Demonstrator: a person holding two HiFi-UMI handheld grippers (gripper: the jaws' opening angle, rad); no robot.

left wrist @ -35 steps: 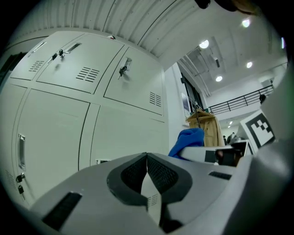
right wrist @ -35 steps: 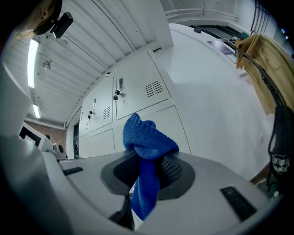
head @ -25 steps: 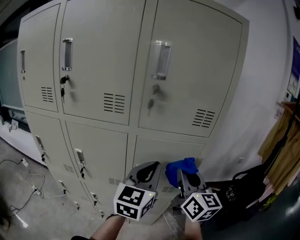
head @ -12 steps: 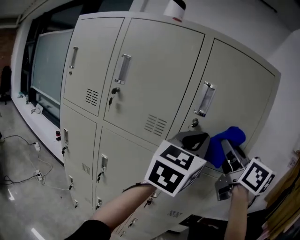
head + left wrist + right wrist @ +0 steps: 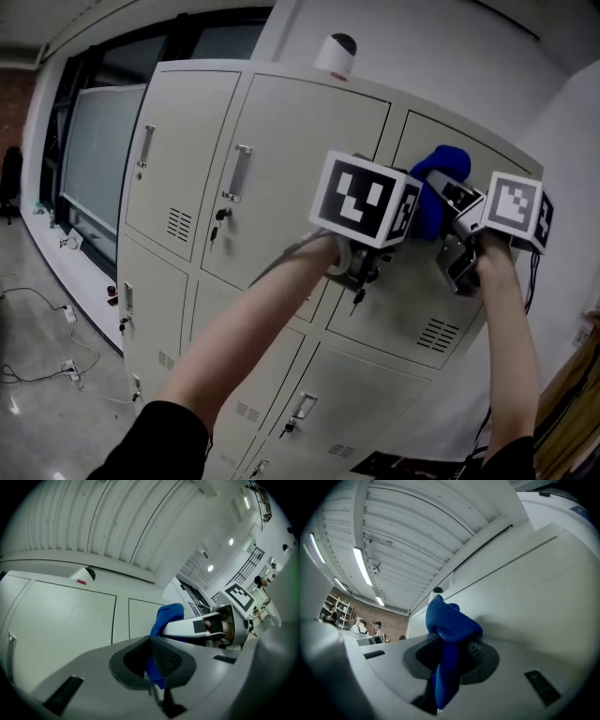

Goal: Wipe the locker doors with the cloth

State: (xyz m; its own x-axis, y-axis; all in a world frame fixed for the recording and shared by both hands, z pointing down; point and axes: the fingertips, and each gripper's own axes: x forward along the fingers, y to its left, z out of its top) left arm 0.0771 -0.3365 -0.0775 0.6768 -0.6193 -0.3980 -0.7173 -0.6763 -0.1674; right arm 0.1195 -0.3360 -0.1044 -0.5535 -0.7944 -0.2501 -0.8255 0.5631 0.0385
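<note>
A bank of beige lockers [image 5: 272, 169] fills the head view. My right gripper [image 5: 442, 195] is raised at the upper right door [image 5: 422, 305] and is shut on a bunched blue cloth [image 5: 428, 187]. The cloth [image 5: 449, 620] sticks out past the jaws, close to the door; I cannot tell whether it touches. My left gripper [image 5: 154, 670] is held up just left of it, jaws together and holding nothing. Its marker cube [image 5: 366, 199] hides the jaws in the head view. A thin blue sliver shows at their seam in the left gripper view, where the cloth [image 5: 168, 616] lies beyond.
A white cylinder [image 5: 337, 54] stands on top of the lockers. Handles and keys stick out from the doors, one key [image 5: 219, 217] on the middle door. A large window [image 5: 94, 150] is at the left, with cables [image 5: 37, 314] on the floor below. People [image 5: 361, 626] stand far off.
Both grippers have risen from in front of the lower doors to the upper right door, carrying the cloth up. My head has turned upward and the lockers' top has come into view.
</note>
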